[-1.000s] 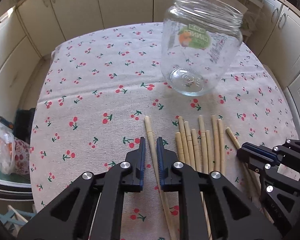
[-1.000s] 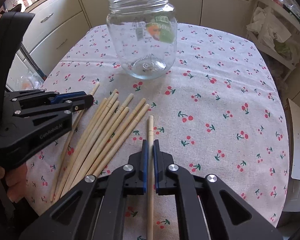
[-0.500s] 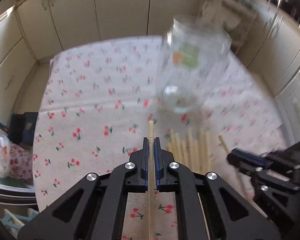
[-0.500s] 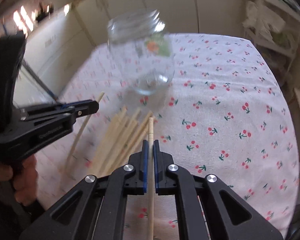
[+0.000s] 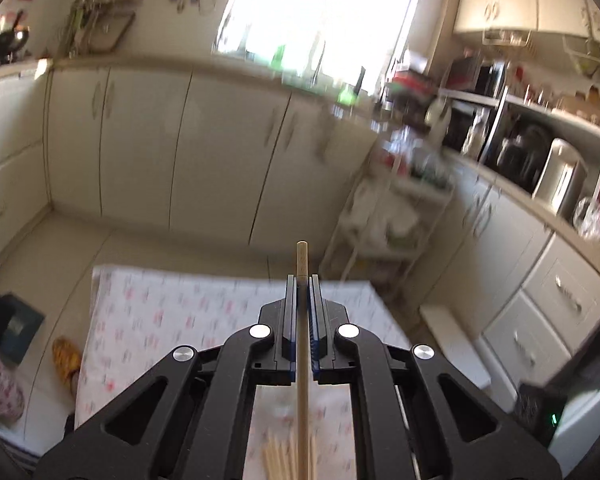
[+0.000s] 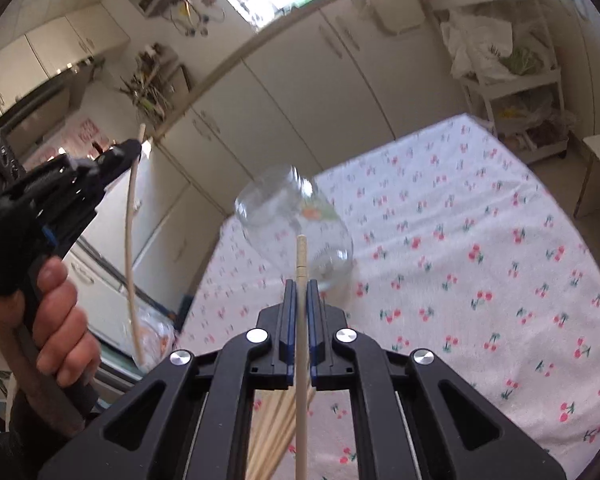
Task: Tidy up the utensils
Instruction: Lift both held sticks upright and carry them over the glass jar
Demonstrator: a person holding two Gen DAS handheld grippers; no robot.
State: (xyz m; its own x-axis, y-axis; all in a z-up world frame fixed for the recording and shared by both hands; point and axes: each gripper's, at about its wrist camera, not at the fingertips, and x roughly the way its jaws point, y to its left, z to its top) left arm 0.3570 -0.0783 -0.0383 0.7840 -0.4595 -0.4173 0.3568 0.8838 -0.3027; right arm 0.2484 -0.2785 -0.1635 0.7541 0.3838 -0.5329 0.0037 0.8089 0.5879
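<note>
My left gripper (image 5: 302, 280) is shut on a wooden chopstick (image 5: 302, 360) that sticks out past its tips, high above the cherry-print tablecloth (image 5: 160, 320). The right wrist view shows that same left gripper (image 6: 134, 148) raised at the left, its chopstick (image 6: 130, 248) hanging down from the tips. My right gripper (image 6: 300, 284) is shut on a second chopstick (image 6: 301, 360), whose tip points at the clear glass jar (image 6: 296, 228) standing on the table beyond. Several loose chopsticks (image 6: 276, 432) lie on the cloth under the right gripper.
The table (image 6: 480, 260) is round, covered in the cherry cloth, with kitchen cabinets (image 5: 160, 152) behind. A white trolley rack (image 6: 512, 80) stands off the far right. A person's hand (image 6: 56, 320) grips the left tool's handle.
The left gripper closed on a chopstick and lifted it high, tilting up so the jar left its view. The right gripper lifted its chopstick off the cloth and rolled.
</note>
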